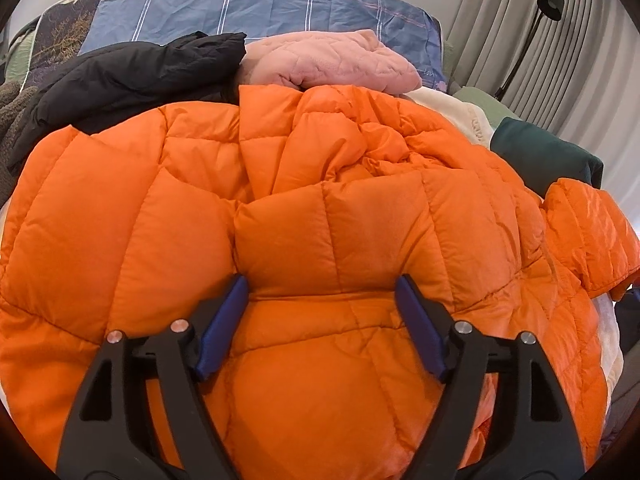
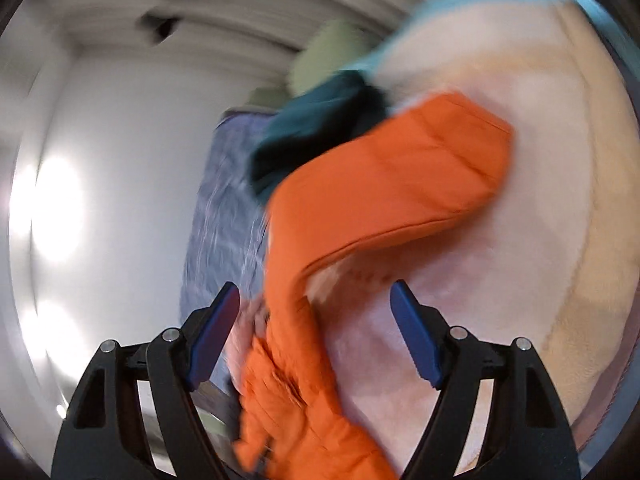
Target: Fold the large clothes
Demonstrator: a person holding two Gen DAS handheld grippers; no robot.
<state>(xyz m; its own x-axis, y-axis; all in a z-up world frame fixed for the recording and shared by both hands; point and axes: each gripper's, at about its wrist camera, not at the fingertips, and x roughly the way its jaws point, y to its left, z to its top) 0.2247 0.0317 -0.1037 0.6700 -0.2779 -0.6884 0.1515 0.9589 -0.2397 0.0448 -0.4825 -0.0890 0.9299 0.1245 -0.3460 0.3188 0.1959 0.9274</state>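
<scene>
A large orange quilted down jacket [image 1: 312,208] lies spread over the bed and fills most of the left wrist view. My left gripper [image 1: 322,284] is open, its blue fingers [image 1: 224,320] pressed down on either side of a padded fold of the jacket. In the blurred right wrist view, an orange sleeve [image 2: 380,200] of the jacket runs down between the fingers of my open right gripper [image 2: 316,292], which do not close on it. The sleeve lies over a cream blanket [image 2: 540,240].
Behind the jacket lie a black garment [image 1: 120,76], a pink quilted garment [image 1: 332,60], a dark green garment [image 1: 548,152] and a blue checked pillow [image 1: 260,4]. A floor lamp [image 1: 536,28] stands before grey curtains at the right.
</scene>
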